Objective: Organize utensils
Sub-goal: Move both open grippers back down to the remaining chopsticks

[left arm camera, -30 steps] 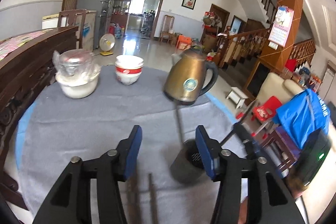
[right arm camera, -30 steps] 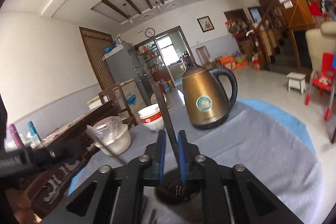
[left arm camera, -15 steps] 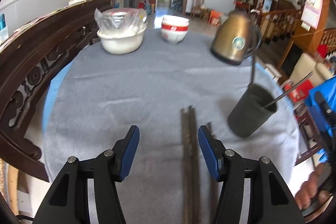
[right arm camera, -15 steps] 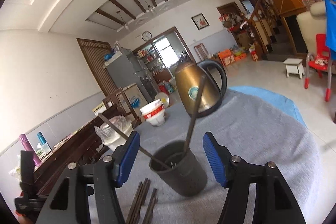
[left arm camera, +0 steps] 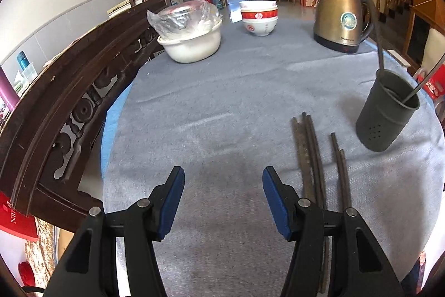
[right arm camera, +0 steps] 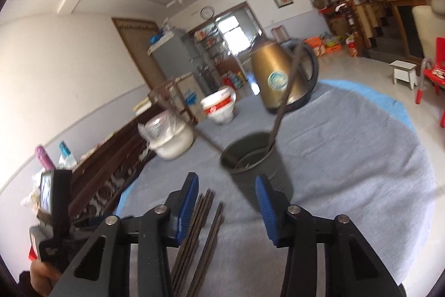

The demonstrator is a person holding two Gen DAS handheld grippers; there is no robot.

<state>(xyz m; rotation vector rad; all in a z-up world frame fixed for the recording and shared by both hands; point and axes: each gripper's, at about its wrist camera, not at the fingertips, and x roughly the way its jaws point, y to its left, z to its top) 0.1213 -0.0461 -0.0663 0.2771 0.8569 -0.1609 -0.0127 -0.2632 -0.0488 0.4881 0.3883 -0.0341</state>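
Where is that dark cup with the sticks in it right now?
The dark cup stands on the grey cloth at the table's right edge in the left wrist view, just beyond the loose chopsticks and nearer than the brass kettle.

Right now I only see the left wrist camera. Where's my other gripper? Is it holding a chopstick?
Observer: No. The right gripper hangs over the table with its fingers open and nothing between them.
Operator: What's it close to?
Observer: The dark holder stands just ahead of its fingers, and the loose chopsticks lie on the cloth beneath it.
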